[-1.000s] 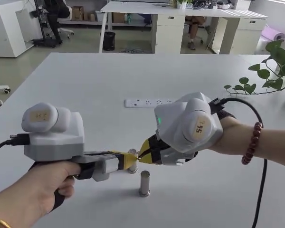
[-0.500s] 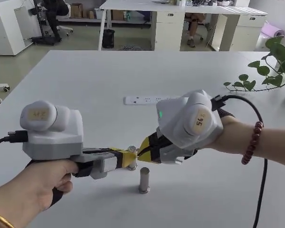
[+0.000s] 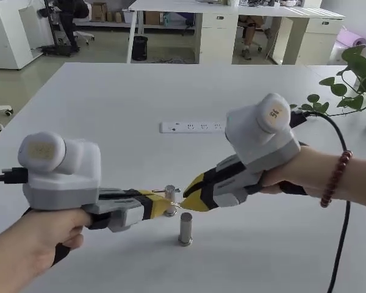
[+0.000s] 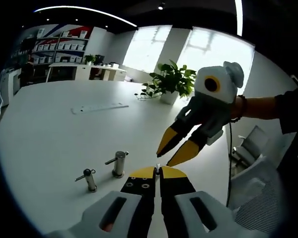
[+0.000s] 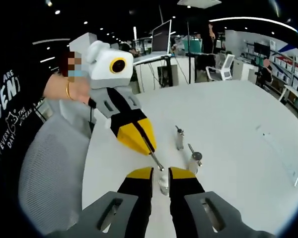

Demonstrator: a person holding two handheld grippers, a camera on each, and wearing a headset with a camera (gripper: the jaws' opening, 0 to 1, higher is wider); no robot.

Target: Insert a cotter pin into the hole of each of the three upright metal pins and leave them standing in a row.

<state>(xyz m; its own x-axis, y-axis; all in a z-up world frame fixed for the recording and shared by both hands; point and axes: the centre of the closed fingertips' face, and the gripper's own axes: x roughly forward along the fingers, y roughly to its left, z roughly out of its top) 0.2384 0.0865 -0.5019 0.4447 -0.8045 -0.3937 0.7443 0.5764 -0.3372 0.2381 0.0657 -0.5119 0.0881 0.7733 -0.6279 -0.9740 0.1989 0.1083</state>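
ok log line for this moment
left hand-held gripper: shut on cotter pin | right hand-held gripper: open | bare metal pin: upright

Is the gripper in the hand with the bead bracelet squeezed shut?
No: in the left gripper view the right gripper has its two yellow jaws clearly spread apart, with a gap between the tips.

Pin A (image 4: 91, 179) and pin B (image 4: 119, 164) stand upright, fitted cotter pins (image 4: 111, 161) through them, just left of left claw (image 4: 158, 172). Pin C (image 3: 185, 229) is bare and upright near right claw (image 5: 161, 172). Loose cotter pin (image 5: 155, 159) is pinched in left claw tips.

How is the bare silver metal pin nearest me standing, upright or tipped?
Upright: the bare silver metal pin stands on end on the white table.
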